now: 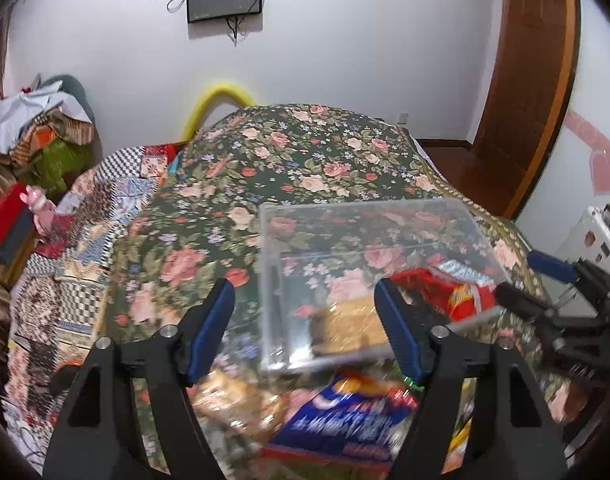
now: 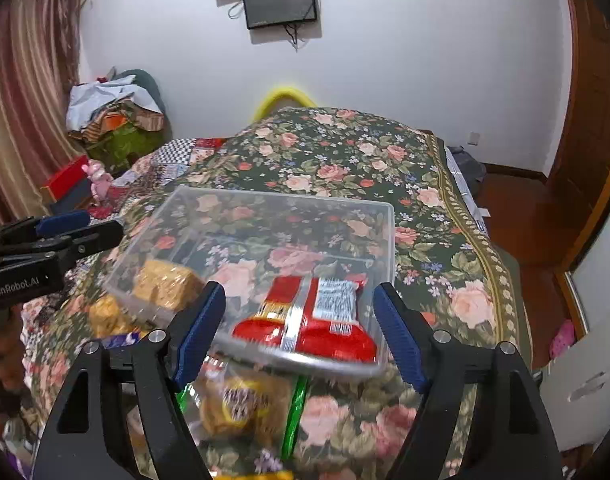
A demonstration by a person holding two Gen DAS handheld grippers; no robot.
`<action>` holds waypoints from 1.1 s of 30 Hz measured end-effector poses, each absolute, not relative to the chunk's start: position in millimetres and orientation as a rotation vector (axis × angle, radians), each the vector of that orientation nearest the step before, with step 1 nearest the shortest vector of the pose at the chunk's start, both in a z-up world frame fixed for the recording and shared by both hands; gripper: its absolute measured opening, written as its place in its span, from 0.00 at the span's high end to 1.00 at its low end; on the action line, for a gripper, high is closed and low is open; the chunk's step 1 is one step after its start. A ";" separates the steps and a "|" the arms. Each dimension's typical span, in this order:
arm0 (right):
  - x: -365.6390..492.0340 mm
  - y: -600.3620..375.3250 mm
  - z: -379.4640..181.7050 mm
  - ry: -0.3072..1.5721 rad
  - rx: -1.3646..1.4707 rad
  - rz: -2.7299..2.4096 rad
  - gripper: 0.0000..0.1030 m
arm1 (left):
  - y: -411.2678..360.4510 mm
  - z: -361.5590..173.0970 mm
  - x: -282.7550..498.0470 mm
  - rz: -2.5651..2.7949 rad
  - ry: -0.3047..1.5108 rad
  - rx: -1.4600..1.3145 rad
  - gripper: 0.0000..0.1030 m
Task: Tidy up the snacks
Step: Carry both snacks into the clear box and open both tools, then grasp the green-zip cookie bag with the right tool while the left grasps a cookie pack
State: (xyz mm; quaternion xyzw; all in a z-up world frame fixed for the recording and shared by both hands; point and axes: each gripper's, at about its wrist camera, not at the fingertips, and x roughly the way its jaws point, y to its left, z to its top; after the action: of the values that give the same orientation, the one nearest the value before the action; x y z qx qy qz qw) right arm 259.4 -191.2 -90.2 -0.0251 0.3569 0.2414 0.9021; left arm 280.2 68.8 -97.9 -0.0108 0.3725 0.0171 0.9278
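On the bed [image 2: 445,216], over its dark floral cover, I see a clear plastic bin [image 2: 387,240] lying just ahead of both tools. Inside it a red snack packet [image 2: 305,320] lies at the near wall towards the right, and a golden-yellow snack pack [image 2: 165,284] sits in the near left corner. My left gripper [image 1: 305,332] has its fingers [image 1: 209,332] spread apart with nothing between the pads; the bin's near left corner shows beyond the gap, and I cannot tell whether the right-hand pad touches its wall. My right gripper [image 2: 301,332] is likewise parted, its fingers [image 2: 397,336] flanking the bin's near edge without pressing on it. Loose on the cover, nearer to me than the bin, lie a blue snack bag [image 1: 337,428], a yellow biscuit pack [image 2: 241,404] and a green-edged wrapper [image 2: 295,416]; these are blurred, so I cannot read them. A dark screen [image 2: 281,2] hangs on the white wall beyond.
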 end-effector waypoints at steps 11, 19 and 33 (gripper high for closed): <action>223.5 -196.5 -101.0 0.759 -0.063 0.540 0.21 | 117.1 -139.2 244.1 0.097 0.860 -0.011 0.17; 212.4 -194.0 -129.4 0.840 -0.059 0.551 0.15 | 141.4 -182.1 258.7 0.115 0.964 -0.081 0.17; 214.3 -172.2 -161.1 0.943 -0.102 0.594 0.14 | 131.3 -212.8 254.6 0.023 1.018 -0.128 0.11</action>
State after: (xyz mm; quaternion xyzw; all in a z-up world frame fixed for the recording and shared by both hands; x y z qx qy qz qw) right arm 214.3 -172.2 -161.1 -0.0484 0.4474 0.2819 0.8474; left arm 254.6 131.3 -212.8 -0.0614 0.4871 0.0108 0.8711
